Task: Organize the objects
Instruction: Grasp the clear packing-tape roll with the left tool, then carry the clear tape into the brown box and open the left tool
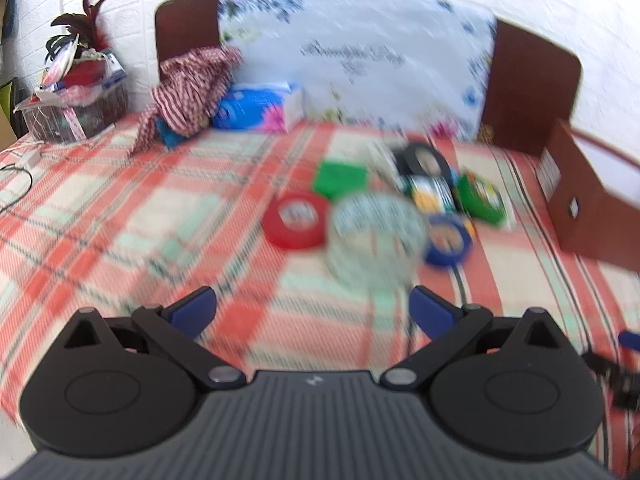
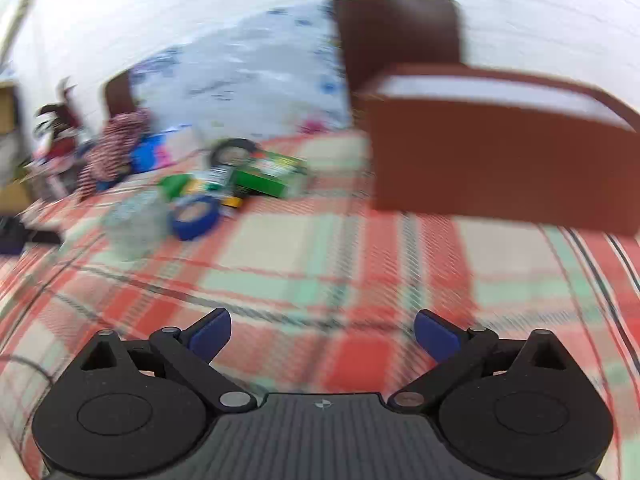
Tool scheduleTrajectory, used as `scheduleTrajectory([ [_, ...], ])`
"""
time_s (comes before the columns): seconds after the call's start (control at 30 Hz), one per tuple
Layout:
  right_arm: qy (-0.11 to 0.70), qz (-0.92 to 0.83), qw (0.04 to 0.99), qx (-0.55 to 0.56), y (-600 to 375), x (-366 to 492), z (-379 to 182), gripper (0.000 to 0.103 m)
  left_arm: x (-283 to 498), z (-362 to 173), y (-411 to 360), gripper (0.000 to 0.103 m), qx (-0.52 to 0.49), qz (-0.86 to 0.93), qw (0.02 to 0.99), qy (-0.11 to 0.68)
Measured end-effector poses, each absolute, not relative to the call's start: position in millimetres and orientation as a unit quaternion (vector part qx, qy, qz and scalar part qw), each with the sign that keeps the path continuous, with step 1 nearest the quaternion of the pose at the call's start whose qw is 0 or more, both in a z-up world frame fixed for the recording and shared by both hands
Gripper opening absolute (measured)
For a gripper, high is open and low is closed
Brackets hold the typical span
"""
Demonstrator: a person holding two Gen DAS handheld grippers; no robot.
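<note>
A cluster of objects lies on the plaid bedspread: a red tape roll, a clear glass jar, a blue tape roll, a black tape roll, a green pad and a green box. My left gripper is open and empty, just short of the jar. My right gripper is open and empty over bare bedspread. In the right wrist view, the jar, blue tape and green box lie far left. Both views are motion-blurred.
A brown open box stands on the bed to the right; it also shows in the left wrist view. A tissue pack and striped cloth lie by the headboard. A cluttered basket sits far left.
</note>
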State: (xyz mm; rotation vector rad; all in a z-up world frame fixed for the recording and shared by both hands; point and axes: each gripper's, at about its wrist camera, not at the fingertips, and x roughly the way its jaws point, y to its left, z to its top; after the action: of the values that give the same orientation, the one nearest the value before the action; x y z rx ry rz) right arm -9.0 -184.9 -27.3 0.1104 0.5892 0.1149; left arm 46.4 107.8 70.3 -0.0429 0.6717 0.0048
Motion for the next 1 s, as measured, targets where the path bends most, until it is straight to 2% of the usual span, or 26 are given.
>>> scheduleTrajectory([
  [0.03, 0.284, 0.073, 0.956, 0.032, -173, -3, -22, 0.098, 56, 76, 113, 0.101, -0.028, -0.002, 0.944, 0.329],
  [0.1, 0.272, 0.108, 0.956, -0.012, -148, 9, -13, 0.087, 73, 82, 120, 0.092, -0.033, -0.016, 0.943, 0.331],
  [0.27, 0.244, 0.201, 0.944, -0.097, -89, 43, -1, 0.075, 111, 76, 116, 0.066, -0.038, -0.055, 0.933, 0.355],
  [0.3, 0.238, 0.213, 0.941, -0.116, -78, 48, -2, 0.073, 116, 72, 114, 0.065, -0.034, -0.063, 0.930, 0.360],
  [0.33, 0.233, 0.223, 0.937, -0.133, -66, 54, -4, 0.073, 121, 67, 110, 0.059, -0.029, -0.068, 0.928, 0.366],
  [0.37, 0.232, 0.229, 0.934, -0.145, -58, 60, -6, 0.073, 126, 62, 108, 0.050, -0.024, -0.071, 0.925, 0.373],
  [0.4, 0.234, 0.232, 0.932, -0.152, -52, 66, -8, 0.073, 131, 57, 108, 0.046, -0.022, -0.073, 0.922, 0.380],
  [0.47, 0.243, 0.231, 0.929, -0.156, -42, 82, -14, 0.073, 139, 48, 111, 0.028, -0.031, -0.079, 0.915, 0.395],
  [0.5, 0.248, 0.230, 0.929, -0.152, -39, 90, -17, 0.073, 143, 44, 112, 0.024, -0.036, -0.084, 0.911, 0.403],
  [0.63, 0.252, 0.240, 0.926, -0.145, -29, 111, -24, 0.083, 148, 36, 111, 0.021, -0.035, -0.095, 0.907, 0.408],
  [0.83, 0.251, 0.227, 0.934, -0.113, -42, 95, -14, 0.083, 129, 55, 99, 0.021, -0.032, -0.104, 0.913, 0.392],
  [1.0, 0.178, 0.167, 0.962, -0.121, -79, 60, 18, 0.083, 108, 100, 51, 0.020, 0.002, -0.143, 0.931, 0.337],
])
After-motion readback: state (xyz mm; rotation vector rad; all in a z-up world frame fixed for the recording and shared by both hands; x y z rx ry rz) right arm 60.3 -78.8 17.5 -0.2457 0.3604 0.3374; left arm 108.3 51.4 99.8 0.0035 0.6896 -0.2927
